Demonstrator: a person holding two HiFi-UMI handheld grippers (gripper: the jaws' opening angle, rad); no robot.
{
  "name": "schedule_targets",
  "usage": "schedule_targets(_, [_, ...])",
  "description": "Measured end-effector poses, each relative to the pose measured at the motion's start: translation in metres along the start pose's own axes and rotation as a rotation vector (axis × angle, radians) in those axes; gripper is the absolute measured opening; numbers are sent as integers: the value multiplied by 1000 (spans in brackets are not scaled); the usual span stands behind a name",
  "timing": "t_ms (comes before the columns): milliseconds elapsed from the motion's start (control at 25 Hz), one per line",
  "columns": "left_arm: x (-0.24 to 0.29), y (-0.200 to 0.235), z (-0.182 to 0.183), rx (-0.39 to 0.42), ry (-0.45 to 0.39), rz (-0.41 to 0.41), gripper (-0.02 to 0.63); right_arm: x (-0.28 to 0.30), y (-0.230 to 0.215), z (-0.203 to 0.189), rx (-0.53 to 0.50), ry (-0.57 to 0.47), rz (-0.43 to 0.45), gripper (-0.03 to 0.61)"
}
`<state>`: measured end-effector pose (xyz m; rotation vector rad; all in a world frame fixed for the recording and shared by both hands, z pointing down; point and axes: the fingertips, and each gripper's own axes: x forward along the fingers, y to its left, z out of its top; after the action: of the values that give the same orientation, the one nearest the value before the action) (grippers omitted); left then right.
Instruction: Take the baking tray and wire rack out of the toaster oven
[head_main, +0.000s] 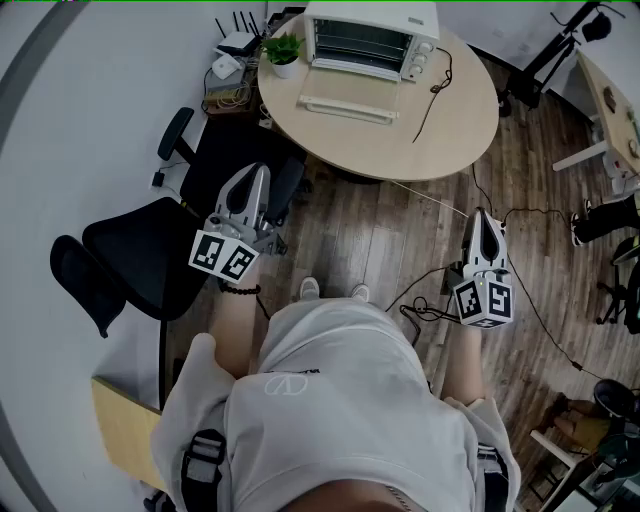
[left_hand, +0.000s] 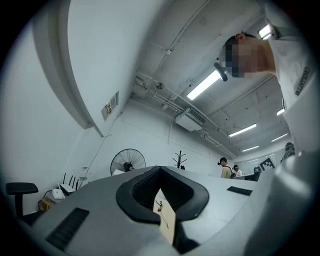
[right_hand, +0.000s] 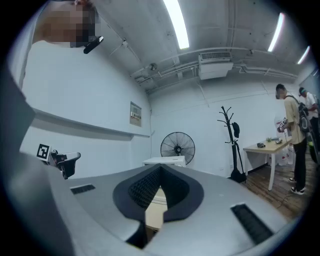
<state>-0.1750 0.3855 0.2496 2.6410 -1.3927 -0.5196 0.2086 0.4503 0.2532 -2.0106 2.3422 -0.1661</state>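
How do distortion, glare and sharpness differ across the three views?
Head view: dim, strongly bowed at the edges, yet the toaster oven reads sharp. Left gripper view: round black border, a ceiling lamp blown out to white. Right gripper view: same border, glaring ceiling strip, the fan crisp.

Toaster oven on the round table, ahead of the person

The toaster oven (head_main: 370, 40) stands at the far side of the round table (head_main: 450, 130), with its open door (head_main: 345, 105) lying flat on the tabletop in front of it. A potted plant (head_main: 284, 55) sits just to its left, and a cable (head_main: 430, 95) runs from its right side toward the table's near edge. A router (head_main: 238, 43) lies by the wall, left of the table. An office chair (head_main: 150, 250) stands on the floor to the person's left. The left gripper (head_main: 258, 172) is near the chair and the right gripper (head_main: 484, 215) well apart to the right — both short of the table.
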Motion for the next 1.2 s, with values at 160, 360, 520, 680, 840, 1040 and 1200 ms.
schedule_targets(160, [6,-5,-4,-2,3,-3,2,4,-4,0,1,2,6,-5])
schedule_targets(360, [17,-17,-12,-3,10,-6,2,7,-20,-3,33,2,9,-5])
schedule_targets(520, [26,-34,-22,-5,15,-1,2,8,-42,-6,51,10,14,-5])
schedule_targets(680, [39,-56,-31,-10,14,5,2,12,-57,-8,40,22,56,-5])
schedule_targets(840, [50,-76,-41,-14,15,8,2,18,-69,-18,47,45,102,-3])
schedule_targets(1040, [55,-83,-52,-27,34,22,2,29,-76,-31,80,68,133,-3])
schedule_targets(1200, [68,-79,-51,-17,35,15,2,45,-76,-33,107,61,148,-3])
